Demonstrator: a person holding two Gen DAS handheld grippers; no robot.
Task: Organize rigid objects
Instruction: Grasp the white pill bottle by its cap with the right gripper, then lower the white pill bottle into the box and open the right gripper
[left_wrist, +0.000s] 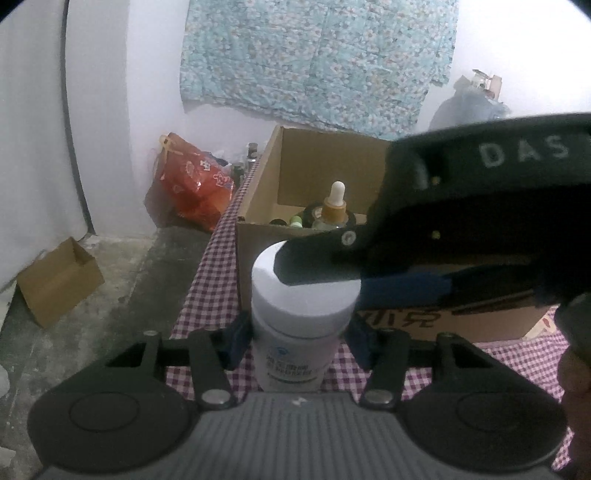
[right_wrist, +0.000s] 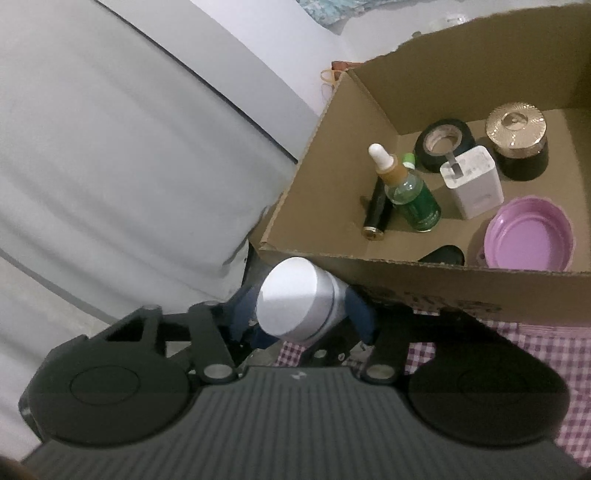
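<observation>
Left wrist view showed the left gripper (left_wrist: 297, 334) with its blue-padded jaws set on either side of a white bottle (left_wrist: 301, 317), the pads pressing its body just under the cap. The bottle stood upright on the purple-and-white checked cloth (left_wrist: 207, 295) of the bench, near the bench's left edge and just in front of the near wall of an open cardboard box (left_wrist: 255, 206). It had a broad, smooth white screw cap and a paler body with a printed label too blurred to read. Across the cap's top lay the black finger of the right gripper (left_wrist: 332, 275), its blue pad against the cap's right side. Inside the box a dropper bottle (left_wrist: 334, 210) rose above the wall. On the floor to the left sat a small cardboard carton (left_wrist: 61, 282) and a red bag (left_wrist: 192, 181).

Right wrist view showed the right gripper (right_wrist: 301, 312) with its jaws pinching the same white bottle (right_wrist: 295, 299) at the cap, blue pads touching both sides. The cap's flat round top faced the camera, with a grey band below it. Behind it stood the cardboard box (right_wrist: 332, 147), holding a green dropper bottle (right_wrist: 410, 192), a black tube (right_wrist: 375, 210), a roll of black tape (right_wrist: 443, 144), a white charger (right_wrist: 472, 181), a gold-lidded jar (right_wrist: 517, 140) and a purple lid (right_wrist: 528, 236).
</observation>
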